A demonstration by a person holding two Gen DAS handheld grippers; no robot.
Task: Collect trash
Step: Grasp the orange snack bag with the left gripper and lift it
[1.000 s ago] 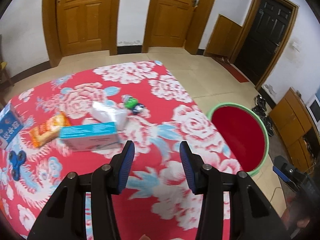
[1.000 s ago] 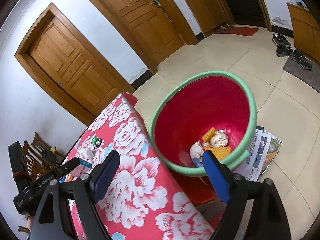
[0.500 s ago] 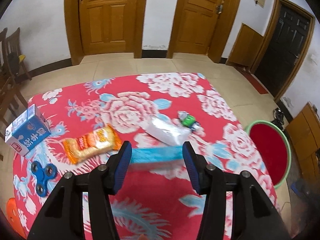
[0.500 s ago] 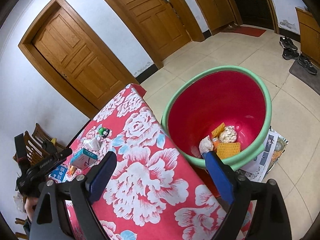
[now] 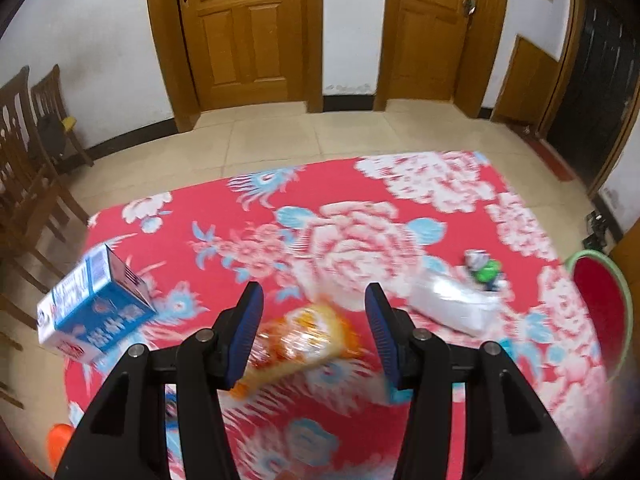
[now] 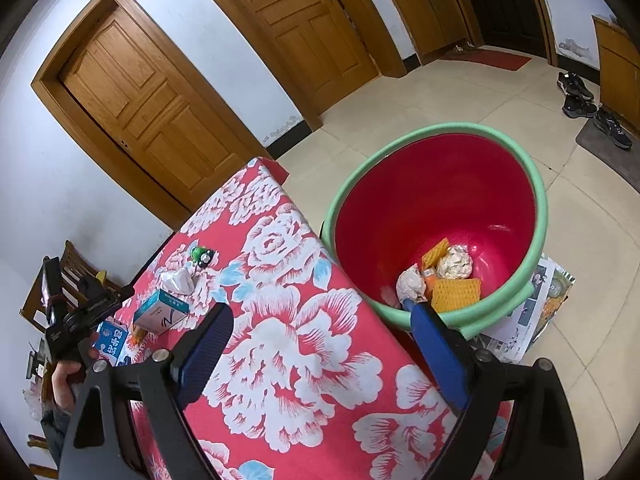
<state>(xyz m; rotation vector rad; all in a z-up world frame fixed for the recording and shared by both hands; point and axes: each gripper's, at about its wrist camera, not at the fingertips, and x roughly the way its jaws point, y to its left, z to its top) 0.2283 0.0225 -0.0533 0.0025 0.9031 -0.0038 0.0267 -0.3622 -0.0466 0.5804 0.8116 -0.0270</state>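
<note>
My left gripper [image 5: 314, 316] is open and empty above an orange snack wrapper [image 5: 298, 348] on the red floral table [image 5: 320, 192]. A blue-and-white milk carton [image 5: 90, 306] lies to its left, a white plastic bag [image 5: 454, 306] and a small green toy [image 5: 486, 270] to its right. My right gripper [image 6: 322, 334] is open and empty over the table's right edge, beside the red bin with a green rim [image 6: 538, 216] that holds crumpled paper and orange wrappers [image 6: 454, 276]. The left gripper [image 6: 80, 320] also shows in the right wrist view.
A light blue box [image 6: 160, 312] lies on the table near the white bag [image 6: 178, 280]. Wooden chairs [image 5: 28, 168] stand left of the table. Newspaper [image 6: 532, 312] lies under the bin. Shoes [image 6: 580, 100] sit on the floor far right. An orange object [image 5: 60, 444] sits at the table's lower left.
My left gripper has swung left across the table, from the blue box to above the orange wrapper. My right gripper has drawn back slightly from the bin.
</note>
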